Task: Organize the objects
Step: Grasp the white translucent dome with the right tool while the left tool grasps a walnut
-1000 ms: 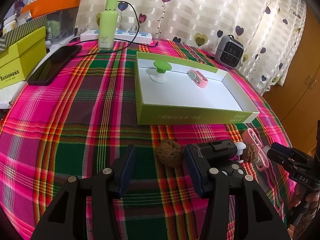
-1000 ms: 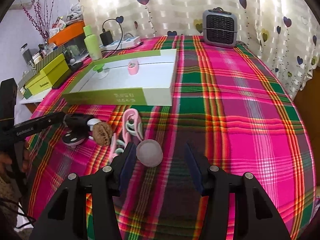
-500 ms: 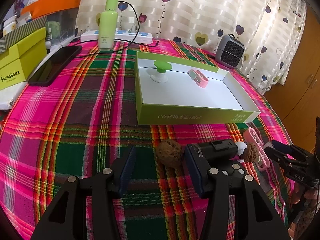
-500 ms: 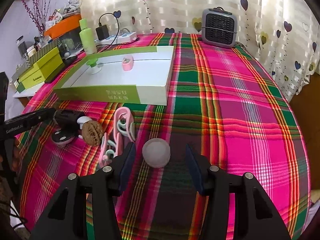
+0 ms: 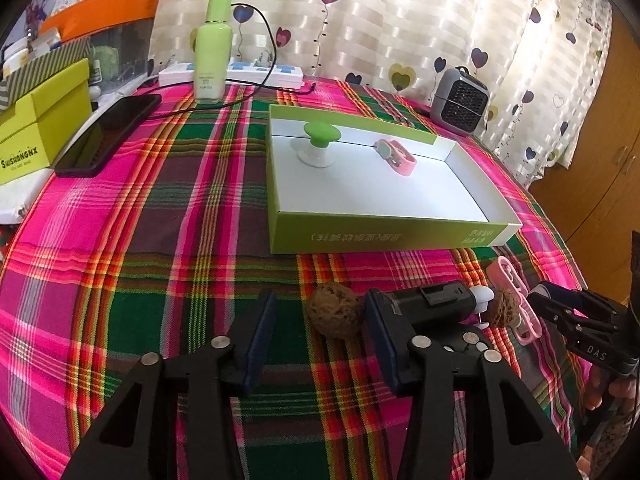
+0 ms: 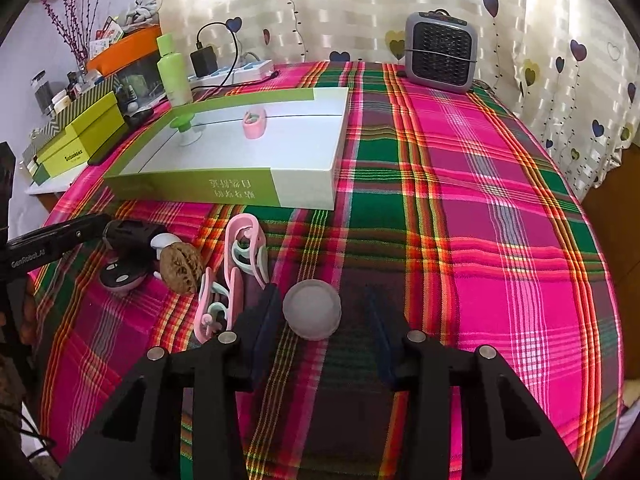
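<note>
Landmark: shallow green-and-white cardboard box (image 5: 384, 236) on the plaid tablecloth (image 5: 160, 240).
Left gripper (image 5: 318, 344): jaws apart, holding nothing; wrinkled brown walnut (image 5: 334, 314) between its fingertips, in front of the box.
Right gripper (image 6: 324, 332): jaws apart; translucent grey round ball (image 6: 312, 314) between them, ungripped, in front of the box.
Box contents: green-capped suction knob (image 5: 320, 144), pink clip (image 5: 396, 156).

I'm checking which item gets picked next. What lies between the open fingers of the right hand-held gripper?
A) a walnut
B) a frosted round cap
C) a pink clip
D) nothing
B: in the right wrist view the frosted round cap sits on the tablecloth between the open fingers of the right hand-held gripper, not yet squeezed.
</note>
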Tool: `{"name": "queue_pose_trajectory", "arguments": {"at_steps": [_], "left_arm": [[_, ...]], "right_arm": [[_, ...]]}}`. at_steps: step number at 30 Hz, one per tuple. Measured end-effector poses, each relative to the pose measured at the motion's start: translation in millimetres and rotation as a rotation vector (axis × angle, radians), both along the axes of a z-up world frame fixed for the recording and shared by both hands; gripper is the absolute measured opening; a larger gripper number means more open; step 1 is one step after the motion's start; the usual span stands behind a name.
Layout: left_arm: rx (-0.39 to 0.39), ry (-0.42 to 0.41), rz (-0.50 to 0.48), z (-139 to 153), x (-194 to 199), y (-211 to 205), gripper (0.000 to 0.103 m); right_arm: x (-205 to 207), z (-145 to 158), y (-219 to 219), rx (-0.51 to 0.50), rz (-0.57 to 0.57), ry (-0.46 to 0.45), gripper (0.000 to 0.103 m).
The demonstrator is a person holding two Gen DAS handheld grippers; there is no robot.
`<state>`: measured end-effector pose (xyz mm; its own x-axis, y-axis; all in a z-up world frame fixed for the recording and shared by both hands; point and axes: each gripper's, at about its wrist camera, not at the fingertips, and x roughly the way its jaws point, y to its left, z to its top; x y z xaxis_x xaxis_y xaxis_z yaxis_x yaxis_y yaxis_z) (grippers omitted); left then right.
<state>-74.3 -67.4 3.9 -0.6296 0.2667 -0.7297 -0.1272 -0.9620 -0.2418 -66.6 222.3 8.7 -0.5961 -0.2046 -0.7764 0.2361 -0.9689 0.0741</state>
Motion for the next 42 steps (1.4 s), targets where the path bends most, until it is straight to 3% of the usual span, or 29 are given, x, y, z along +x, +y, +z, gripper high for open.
{"name": "queue_pose_trajectory", "arguments": {"at_steps": [2,9,42], "left_arm": [[-0.005,0.001,-0.008,0,1,0,0.037],[-0.007,0.005,-0.020,0,3,-2,0.029],[-0.026,0.052,-0.043,22,2,12,0.028]], "right_arm": [[0,0,0,0.001,0.003,0.001,0.030],[0,0,-3,0.007,0.012,0.003,0.029],[-11,21,-22,-0.040,0.056,0.056,0.028]]}}
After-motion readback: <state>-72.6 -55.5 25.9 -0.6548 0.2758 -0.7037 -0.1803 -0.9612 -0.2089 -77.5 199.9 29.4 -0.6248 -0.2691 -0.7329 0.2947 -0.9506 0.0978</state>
